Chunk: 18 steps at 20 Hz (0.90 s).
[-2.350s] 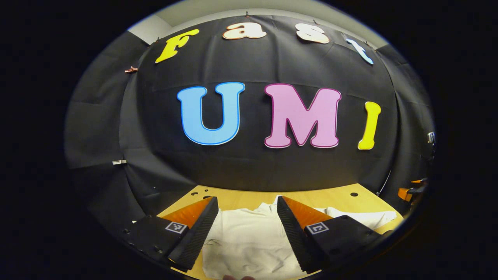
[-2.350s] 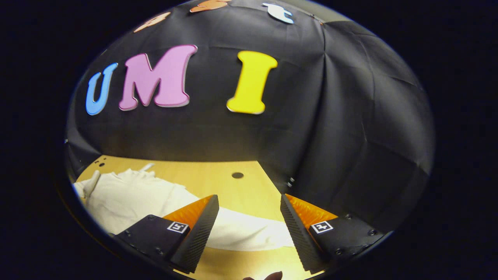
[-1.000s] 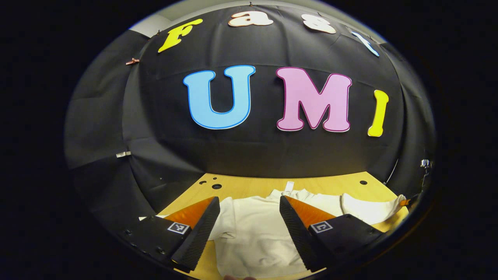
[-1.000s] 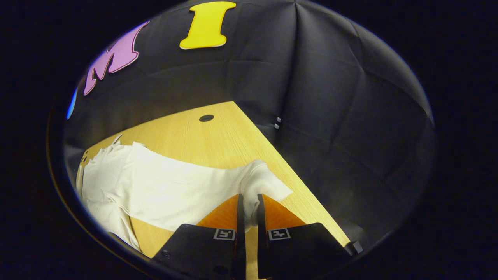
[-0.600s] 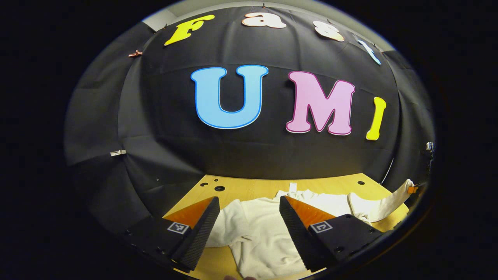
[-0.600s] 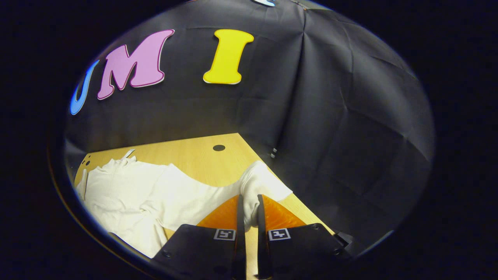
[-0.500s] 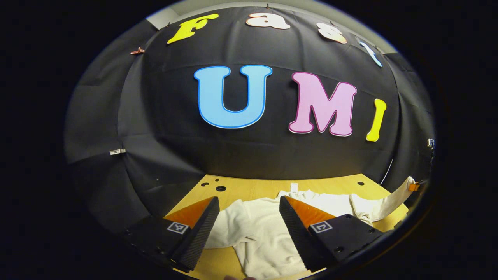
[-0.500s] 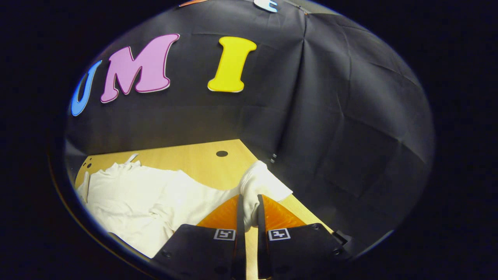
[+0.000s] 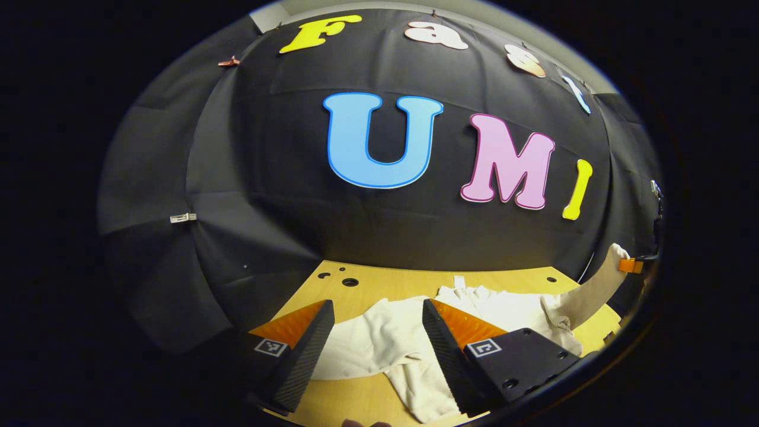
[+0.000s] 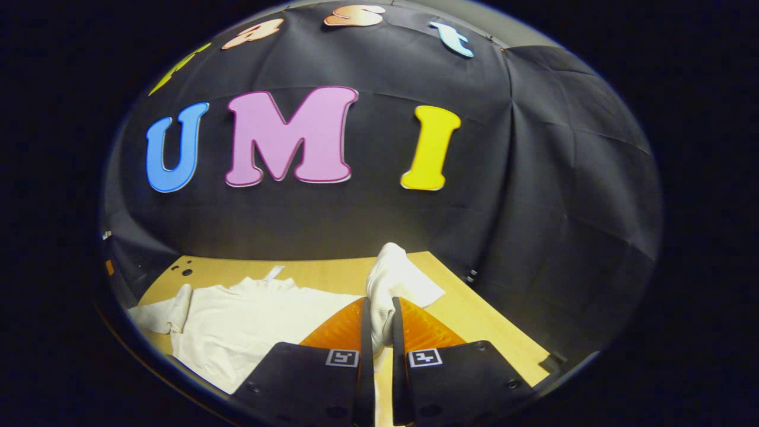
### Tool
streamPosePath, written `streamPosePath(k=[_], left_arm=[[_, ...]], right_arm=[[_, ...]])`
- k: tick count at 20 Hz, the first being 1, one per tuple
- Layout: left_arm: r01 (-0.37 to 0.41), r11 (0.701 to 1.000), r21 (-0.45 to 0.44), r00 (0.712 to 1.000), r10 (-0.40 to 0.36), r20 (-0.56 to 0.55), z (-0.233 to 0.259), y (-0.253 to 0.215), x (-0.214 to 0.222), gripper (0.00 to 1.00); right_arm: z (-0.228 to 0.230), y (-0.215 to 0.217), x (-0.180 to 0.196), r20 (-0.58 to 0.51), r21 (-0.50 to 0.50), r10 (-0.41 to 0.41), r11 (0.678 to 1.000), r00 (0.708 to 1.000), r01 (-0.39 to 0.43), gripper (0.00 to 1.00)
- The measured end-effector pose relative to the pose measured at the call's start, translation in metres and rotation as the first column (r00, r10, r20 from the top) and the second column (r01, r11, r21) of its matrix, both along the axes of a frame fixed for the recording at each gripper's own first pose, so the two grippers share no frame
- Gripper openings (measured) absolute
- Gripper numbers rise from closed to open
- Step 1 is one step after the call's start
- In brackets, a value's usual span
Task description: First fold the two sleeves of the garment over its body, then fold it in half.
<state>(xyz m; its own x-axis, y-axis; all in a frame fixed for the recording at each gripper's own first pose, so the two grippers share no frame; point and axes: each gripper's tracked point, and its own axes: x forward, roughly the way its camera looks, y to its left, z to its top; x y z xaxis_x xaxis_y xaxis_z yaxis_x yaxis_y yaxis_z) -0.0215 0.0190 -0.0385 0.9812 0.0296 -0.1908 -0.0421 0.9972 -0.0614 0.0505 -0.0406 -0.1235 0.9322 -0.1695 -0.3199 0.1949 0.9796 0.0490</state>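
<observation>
A white long-sleeved garment (image 10: 249, 332) lies spread on the wooden table (image 10: 486, 332). My right gripper (image 10: 379, 323) is shut on the cuff end of one sleeve (image 10: 394, 279), which stands up above the fingers. In the left gripper view that same sleeve (image 9: 593, 287) rises off the table at the far right, held by the right gripper (image 9: 630, 265). My left gripper (image 9: 376, 332) hovers open above the other sleeve (image 9: 364, 350), which lies flat on the table with nothing pinched between the fingers.
The booth's black cloth wall (image 9: 385, 237) closes the table's far side and both ends. Small round holes (image 9: 350, 282) mark the tabletop near the back left corner. Bare wood (image 10: 504, 344) runs to the right of the held sleeve.
The right gripper, open 2.4 s ago, shut on the sleeve cuff and has lifted it off the table, swinging towards the garment's body. The left gripper drifted left, staying open over the other sleeve.
</observation>
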Motion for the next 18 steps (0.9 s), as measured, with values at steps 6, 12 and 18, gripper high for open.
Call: streamPosePath(k=[6, 12, 18], left_arm=[[-0.046, 0.999, 0.001, 0.999, 0.046, -0.02, -0.004, 0.015, -0.004, 0.94], [-0.099, 0.995, -0.002, 0.994, 0.099, -0.05, -0.009, 0.029, -0.008, 0.94], [-0.151, 0.988, -0.017, 0.985, 0.149, -0.087, -0.017, 0.038, -0.013, 0.94]], right_arm=[[0.011, 0.107, 0.038, 0.038, 0.04, 0.147, 0.988, 0.988, -0.149, 0.16], [-0.02, 0.193, 0.061, 0.01, 0.078, 0.281, 0.957, 0.96, -0.281, 0.16], [-0.085, 0.277, 0.082, -0.101, 0.093, 0.398, 0.916, 0.912, -0.389, 0.16]])
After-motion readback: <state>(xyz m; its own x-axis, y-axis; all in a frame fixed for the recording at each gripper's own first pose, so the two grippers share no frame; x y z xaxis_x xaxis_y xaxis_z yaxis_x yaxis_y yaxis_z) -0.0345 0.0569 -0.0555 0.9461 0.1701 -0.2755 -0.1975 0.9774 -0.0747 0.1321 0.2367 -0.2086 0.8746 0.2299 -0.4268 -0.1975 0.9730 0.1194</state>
